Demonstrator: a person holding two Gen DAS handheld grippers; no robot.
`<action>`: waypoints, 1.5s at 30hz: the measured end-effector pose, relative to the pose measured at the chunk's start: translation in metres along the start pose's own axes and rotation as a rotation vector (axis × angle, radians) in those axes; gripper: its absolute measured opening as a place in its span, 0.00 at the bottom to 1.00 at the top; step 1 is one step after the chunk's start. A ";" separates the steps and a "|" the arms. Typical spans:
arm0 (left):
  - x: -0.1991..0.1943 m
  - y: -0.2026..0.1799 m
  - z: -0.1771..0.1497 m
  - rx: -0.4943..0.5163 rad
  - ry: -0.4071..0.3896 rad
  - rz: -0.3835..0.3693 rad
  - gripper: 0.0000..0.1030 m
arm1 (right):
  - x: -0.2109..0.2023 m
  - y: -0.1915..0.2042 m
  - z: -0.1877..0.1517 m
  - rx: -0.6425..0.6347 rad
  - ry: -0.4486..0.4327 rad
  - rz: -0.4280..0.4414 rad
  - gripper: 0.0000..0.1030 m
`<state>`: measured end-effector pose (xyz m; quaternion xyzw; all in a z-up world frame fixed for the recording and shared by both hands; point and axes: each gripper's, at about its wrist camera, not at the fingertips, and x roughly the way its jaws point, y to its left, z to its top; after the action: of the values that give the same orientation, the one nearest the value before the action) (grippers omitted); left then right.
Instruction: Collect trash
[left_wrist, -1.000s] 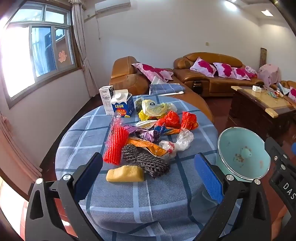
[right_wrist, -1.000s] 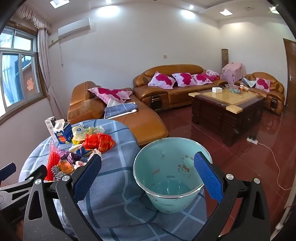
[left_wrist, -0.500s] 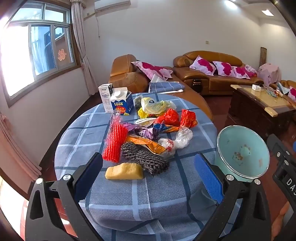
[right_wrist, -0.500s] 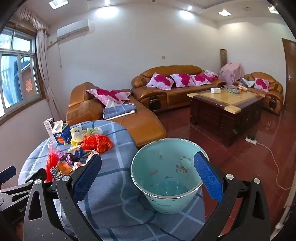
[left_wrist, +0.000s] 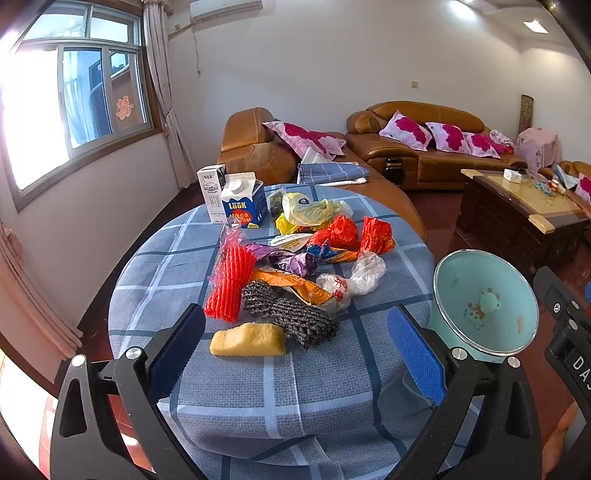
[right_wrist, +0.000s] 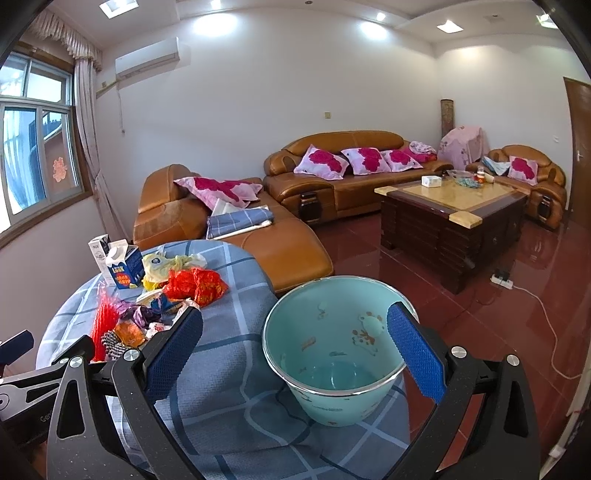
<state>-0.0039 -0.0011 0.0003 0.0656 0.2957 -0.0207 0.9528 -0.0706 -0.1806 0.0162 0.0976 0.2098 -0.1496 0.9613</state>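
Note:
Trash lies in a heap on the round table with the blue checked cloth (left_wrist: 280, 391): a yellow sponge (left_wrist: 247, 339), black mesh (left_wrist: 291, 314), red foam netting (left_wrist: 231, 282), orange, purple and red wrappers, a clear bag (left_wrist: 354, 280), a yellow bag (left_wrist: 306, 212) and two cartons (left_wrist: 243, 201). My left gripper (left_wrist: 295, 350) is open, held back from the sponge. A pale green bucket (right_wrist: 334, 349) stands at the table's right edge, nothing inside it. My right gripper (right_wrist: 293, 349) is open in front of the bucket, short of its rim. The heap (right_wrist: 155, 299) also shows left of it.
Brown leather sofas (right_wrist: 347, 173) with pink cushions line the far wall. A dark wooden coffee table (right_wrist: 454, 218) stands on the red tile floor at right, with a power strip and cord (right_wrist: 502, 282) beside it. A window (left_wrist: 74, 107) is on the left.
Both views have shifted a little; the left gripper has eased back from the trash heap and the right gripper has drifted slightly nearer the bucket. Both stay open.

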 end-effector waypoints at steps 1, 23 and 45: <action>0.000 0.000 0.000 -0.001 0.001 0.000 0.94 | 0.000 0.000 0.000 0.000 0.001 0.000 0.95; -0.003 -0.001 -0.002 -0.004 0.003 0.002 0.94 | -0.003 0.000 0.000 -0.004 -0.006 -0.004 0.95; -0.001 0.000 -0.003 -0.008 0.003 0.004 0.94 | -0.003 0.001 0.000 -0.005 -0.006 -0.004 0.95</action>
<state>-0.0068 -0.0007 -0.0019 0.0623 0.2971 -0.0177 0.9526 -0.0733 -0.1791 0.0173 0.0943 0.2073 -0.1512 0.9619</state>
